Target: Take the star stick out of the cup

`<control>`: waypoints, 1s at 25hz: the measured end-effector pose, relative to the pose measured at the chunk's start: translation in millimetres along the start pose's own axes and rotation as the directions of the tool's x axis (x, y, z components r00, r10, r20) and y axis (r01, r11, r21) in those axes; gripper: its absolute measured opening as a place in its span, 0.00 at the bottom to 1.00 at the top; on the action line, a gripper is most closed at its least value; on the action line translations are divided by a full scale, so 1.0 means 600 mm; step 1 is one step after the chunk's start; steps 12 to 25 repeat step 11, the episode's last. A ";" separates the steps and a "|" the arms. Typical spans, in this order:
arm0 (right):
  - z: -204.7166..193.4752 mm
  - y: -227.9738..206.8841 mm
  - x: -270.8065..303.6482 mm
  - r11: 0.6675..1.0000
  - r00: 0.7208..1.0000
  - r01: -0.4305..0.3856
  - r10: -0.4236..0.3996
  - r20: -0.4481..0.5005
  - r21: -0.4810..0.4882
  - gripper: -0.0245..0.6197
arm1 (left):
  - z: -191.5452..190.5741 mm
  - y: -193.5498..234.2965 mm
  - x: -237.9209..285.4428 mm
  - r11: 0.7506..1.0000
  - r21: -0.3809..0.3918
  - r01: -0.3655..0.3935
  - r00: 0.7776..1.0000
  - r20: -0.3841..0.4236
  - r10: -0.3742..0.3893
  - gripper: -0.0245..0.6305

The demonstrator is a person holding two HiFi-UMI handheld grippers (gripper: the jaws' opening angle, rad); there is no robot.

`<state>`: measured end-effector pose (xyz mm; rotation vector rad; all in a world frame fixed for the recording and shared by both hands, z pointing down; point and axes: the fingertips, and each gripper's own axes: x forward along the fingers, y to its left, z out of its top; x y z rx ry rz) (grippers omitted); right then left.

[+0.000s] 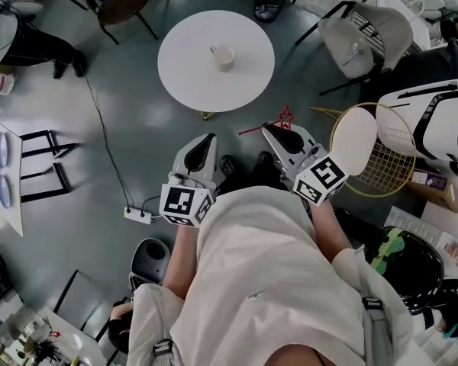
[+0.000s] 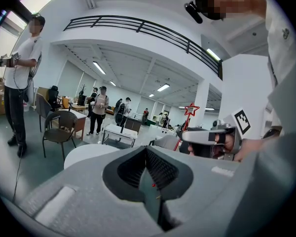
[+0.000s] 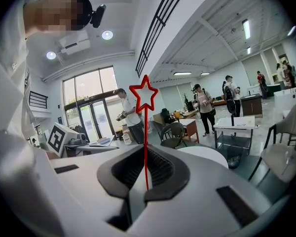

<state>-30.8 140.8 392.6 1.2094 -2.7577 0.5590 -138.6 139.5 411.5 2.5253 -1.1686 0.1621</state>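
The red star stick (image 1: 282, 120) is out of the cup and held in the air in front of me. My right gripper (image 1: 272, 129) is shut on its thin stem. In the right gripper view the stem (image 3: 145, 142) rises straight from the closed jaws to the outlined star (image 3: 144, 97). The white cup (image 1: 224, 57) stands alone on the round white table (image 1: 187, 71), well beyond both grippers. My left gripper (image 1: 207, 140) hovers beside the right one, shut with nothing in it. From the left gripper view the star (image 2: 191, 109) and the right gripper (image 2: 207, 135) show to the right.
A badminton racket (image 1: 366, 149) lies right of my right gripper. A grey chair (image 1: 366, 33) stands at the back right and a power strip (image 1: 137, 215) with its cable lies on the floor at the left. Several people stand in the room behind.
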 end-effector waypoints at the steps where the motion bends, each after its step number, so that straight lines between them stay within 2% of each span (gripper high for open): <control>1: -0.001 0.002 0.000 1.000 1.000 0.000 0.000 0.000 0.000 0.07 | -0.001 0.000 -0.001 1.000 0.001 0.000 1.000 0.000 0.000 0.05; 6: -0.005 0.006 -0.005 1.000 1.000 0.001 -0.001 -0.002 0.005 0.07 | -0.006 -0.009 -0.004 0.999 0.044 -0.007 1.000 -0.004 0.007 0.05; 25: -0.003 0.008 -0.006 1.000 1.000 -0.009 0.009 0.012 0.002 0.07 | -0.009 -0.012 -0.005 1.000 0.026 -0.002 1.000 -0.002 0.002 0.05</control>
